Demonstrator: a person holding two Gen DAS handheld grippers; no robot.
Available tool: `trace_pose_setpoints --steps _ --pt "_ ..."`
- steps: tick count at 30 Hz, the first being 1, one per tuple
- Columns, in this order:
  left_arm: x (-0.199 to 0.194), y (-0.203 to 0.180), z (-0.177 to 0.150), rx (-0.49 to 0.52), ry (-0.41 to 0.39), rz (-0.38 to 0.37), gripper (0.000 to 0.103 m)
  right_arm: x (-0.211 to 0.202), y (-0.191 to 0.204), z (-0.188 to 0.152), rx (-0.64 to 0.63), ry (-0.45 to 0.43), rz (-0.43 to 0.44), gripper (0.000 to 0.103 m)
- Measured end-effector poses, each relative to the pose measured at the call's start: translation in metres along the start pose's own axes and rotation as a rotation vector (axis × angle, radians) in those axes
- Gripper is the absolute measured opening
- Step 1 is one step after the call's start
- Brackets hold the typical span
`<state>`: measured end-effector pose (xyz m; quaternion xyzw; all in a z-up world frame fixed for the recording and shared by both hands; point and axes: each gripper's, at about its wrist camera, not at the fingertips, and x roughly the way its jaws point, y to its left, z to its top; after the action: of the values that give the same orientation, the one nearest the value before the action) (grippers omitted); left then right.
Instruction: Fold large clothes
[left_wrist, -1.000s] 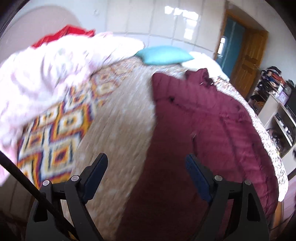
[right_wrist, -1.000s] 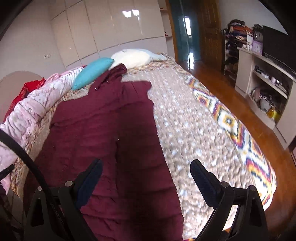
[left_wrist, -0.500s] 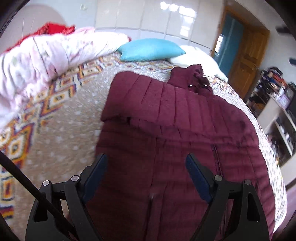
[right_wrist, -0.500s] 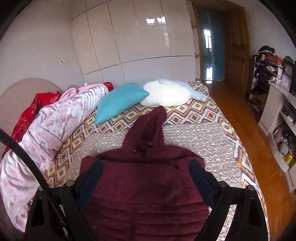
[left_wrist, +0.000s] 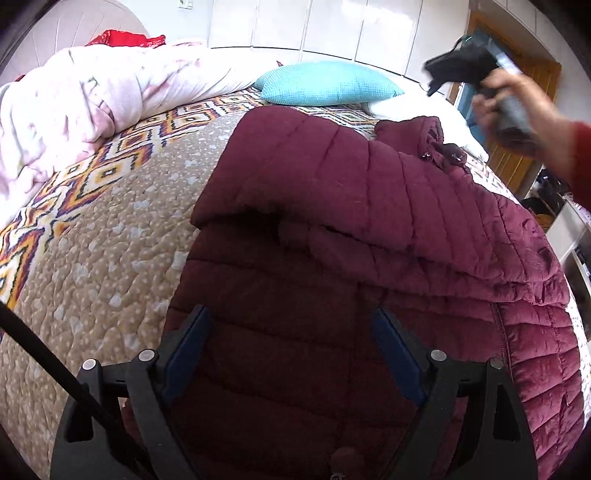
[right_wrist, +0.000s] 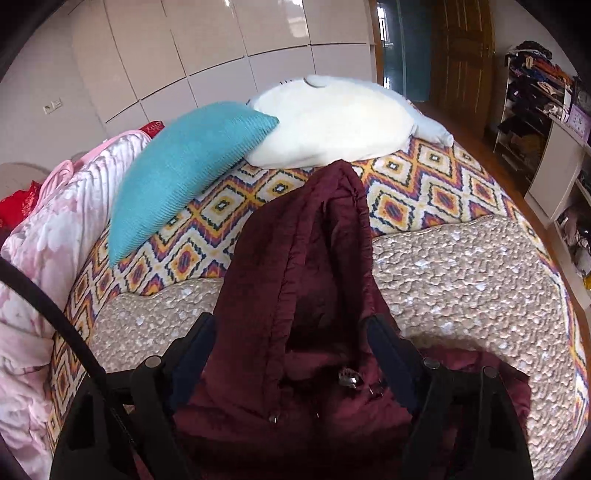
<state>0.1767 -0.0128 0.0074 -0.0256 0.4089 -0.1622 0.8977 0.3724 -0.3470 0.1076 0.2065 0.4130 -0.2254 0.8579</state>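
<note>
Maroon quilted jacket (left_wrist: 332, 258) lies on the bed (left_wrist: 92, 258), both tongs, left (left_wrist: 291, 354) and right (right_wrist: 291, 354), spread wide above it, grasping nothing.

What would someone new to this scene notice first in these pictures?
The maroon puffer jacket dominates, spread on the beige quilted bedspread with one sleeve folded across its body. Its hood points toward a teal pillow and a white plush cushion at the head of the bed. Both tools, left and right, hover open above it.

Bed (left_wrist: 110, 258), quilted beige-and-diamond cover. On it: maroon puffer jacket (left_wrist: 351, 229), teal pillow (right_wrist: 184, 166), white pillow (right_wrist: 332, 122), pink duvet (left_wrist: 74, 99).
</note>
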Motion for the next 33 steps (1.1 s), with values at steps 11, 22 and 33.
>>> trace_pose_setpoints --steps 11,22,33 --pt "-0.001 0.006 -0.003 -0.025 -0.010 -0.031 0.088 0.102 0.003 0.045 0.034 -0.002 0.007 0.075" --pt "0.000 0.009 -0.001 -0.047 -0.006 -0.063 0.090 -0.006 0.003 0.026 -0.008 -0.066 0.150 0.010" --pt "-0.002 0.019 0.000 -0.101 -0.023 -0.123 0.090 -0.187 -0.005 -0.195 -0.141 -0.027 0.361 0.010"
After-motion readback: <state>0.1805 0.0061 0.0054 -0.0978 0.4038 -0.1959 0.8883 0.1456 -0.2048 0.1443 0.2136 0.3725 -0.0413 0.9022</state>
